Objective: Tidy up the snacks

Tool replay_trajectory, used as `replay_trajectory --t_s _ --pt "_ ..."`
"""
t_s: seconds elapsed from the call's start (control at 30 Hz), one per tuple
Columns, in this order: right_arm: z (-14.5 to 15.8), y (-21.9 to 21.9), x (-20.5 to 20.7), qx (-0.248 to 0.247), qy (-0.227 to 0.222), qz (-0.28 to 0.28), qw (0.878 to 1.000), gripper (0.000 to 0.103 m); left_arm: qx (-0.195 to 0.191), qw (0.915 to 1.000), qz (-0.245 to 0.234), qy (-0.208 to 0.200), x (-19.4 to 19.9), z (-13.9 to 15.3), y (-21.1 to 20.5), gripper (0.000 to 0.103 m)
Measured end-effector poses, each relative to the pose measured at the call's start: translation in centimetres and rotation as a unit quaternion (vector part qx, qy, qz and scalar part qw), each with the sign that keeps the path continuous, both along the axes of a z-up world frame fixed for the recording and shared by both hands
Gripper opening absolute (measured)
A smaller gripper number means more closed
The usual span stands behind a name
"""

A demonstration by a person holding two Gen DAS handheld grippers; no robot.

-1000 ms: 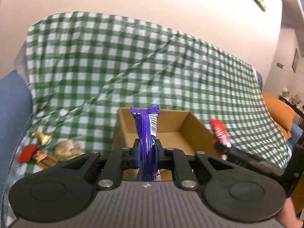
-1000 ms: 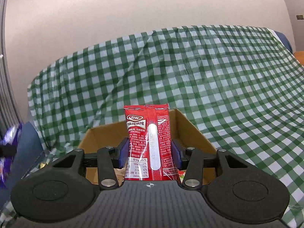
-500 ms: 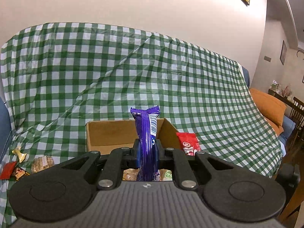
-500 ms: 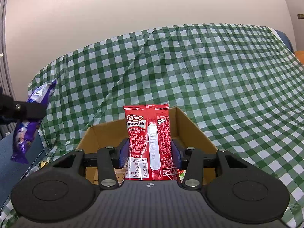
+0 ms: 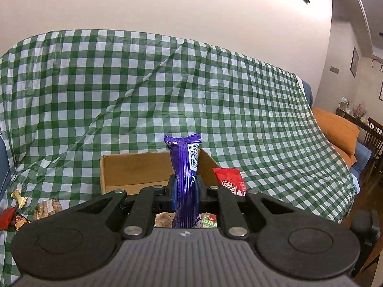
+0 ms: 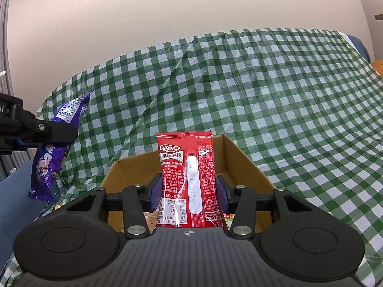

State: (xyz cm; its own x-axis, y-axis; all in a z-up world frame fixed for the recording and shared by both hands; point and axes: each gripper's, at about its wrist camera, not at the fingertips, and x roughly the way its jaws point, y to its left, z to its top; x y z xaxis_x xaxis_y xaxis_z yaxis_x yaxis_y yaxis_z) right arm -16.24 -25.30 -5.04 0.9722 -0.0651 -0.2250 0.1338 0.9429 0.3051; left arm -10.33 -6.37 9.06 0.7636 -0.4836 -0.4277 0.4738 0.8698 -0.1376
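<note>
Nearest in the left wrist view, the left gripper (image 5: pixel 185 192) is clenched narrowly on a purple snack packet (image 5: pixel 185 167), which stands upright and edge-on between the two blue-padded fingers (image 5: pixel 172 191), its crimped top flaring above them. Nearest in the right wrist view, the right gripper (image 6: pixel 188 192) grasps a red snack packet (image 6: pixel 188 179) with its jaws about half spread, the pads pressing the packet's two side edges; the packet stands upright with its printed back seam facing the camera. Both packets are held over the near side of the cardboard box (image 5: pixel 134 169), which sits open-topped on the green checked cloth (image 5: pixel 167 83). In the box, just behind the fingers, lie a few wrapped snacks (image 5: pixel 209 221), only partly visible. From the right wrist view the left gripper shows to the left of the box, with the purple packet hanging through it, tilted, at about the level of the box's rim. From the left wrist view the red packet shows just right of the box's right wall. To the left of the box, on the cloth, lies a small cluster of loose snacks (image 5: pixel 46 208) in gold, brown and red wrappers. Beyond the box the cloth rises over a sofa back to a plain wall (image 5: pixel 167 7); far right of the box sits an orange cushion (image 5: pixel 335 129).
</note>
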Motion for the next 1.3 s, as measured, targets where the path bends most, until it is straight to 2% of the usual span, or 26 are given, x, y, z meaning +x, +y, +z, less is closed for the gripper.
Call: replay_trajectory --t_s 0.13,0.17,0.2,0.27,0.4,0.73,0.87,1.0,1.3 --pt "0.0 0.1 0.1 0.003 0.005 0.004 1.000 0.050 0.009 0.9999 0.001 0.006 0.4 -0.2 -0.3 0.017" --pt "-0.1 0.1 0.3 0.005 0.012 0.011 1.000 0.053 0.017 0.9998 0.004 0.010 0.5 -0.2 -0.6 0.027" --pt "-0.1 0.2 0.5 0.005 0.018 0.013 1.000 0.056 0.027 0.9995 0.012 0.014 0.7 -0.3 -0.8 0.043" --pt "0.0 0.3 0.3 0.004 0.013 0.011 1.000 0.066 0.047 0.9984 0.030 0.012 0.6 -0.4 -1.1 0.049" --pt "0.1 0.1 0.1 0.011 0.010 0.011 1.000 0.066 0.078 0.9955 0.051 0.013 0.3 -0.5 -1.6 0.049" --pt "0.2 0.9 -0.6 0.009 0.006 0.015 1.000 0.067 0.092 0.9916 0.081 0.041 -0.8 -0.7 0.7 0.048" --pt "0.3 1.5 -0.9 -0.007 0.006 0.018 1.000 0.067 0.121 0.9830 0.112 0.082 -0.6 -1.3 2.2 0.048" --pt "0.4 2.1 -1.2 -0.019 0.011 0.022 0.999 0.067 0.130 0.9727 0.137 0.135 -0.6 -2.5 4.6 0.048" --pt "1.0 4.3 -1.8 -0.055 0.021 0.036 0.998 0.067 0.114 0.9617 0.160 0.192 -1.1 -6.3 10.9 0.048"
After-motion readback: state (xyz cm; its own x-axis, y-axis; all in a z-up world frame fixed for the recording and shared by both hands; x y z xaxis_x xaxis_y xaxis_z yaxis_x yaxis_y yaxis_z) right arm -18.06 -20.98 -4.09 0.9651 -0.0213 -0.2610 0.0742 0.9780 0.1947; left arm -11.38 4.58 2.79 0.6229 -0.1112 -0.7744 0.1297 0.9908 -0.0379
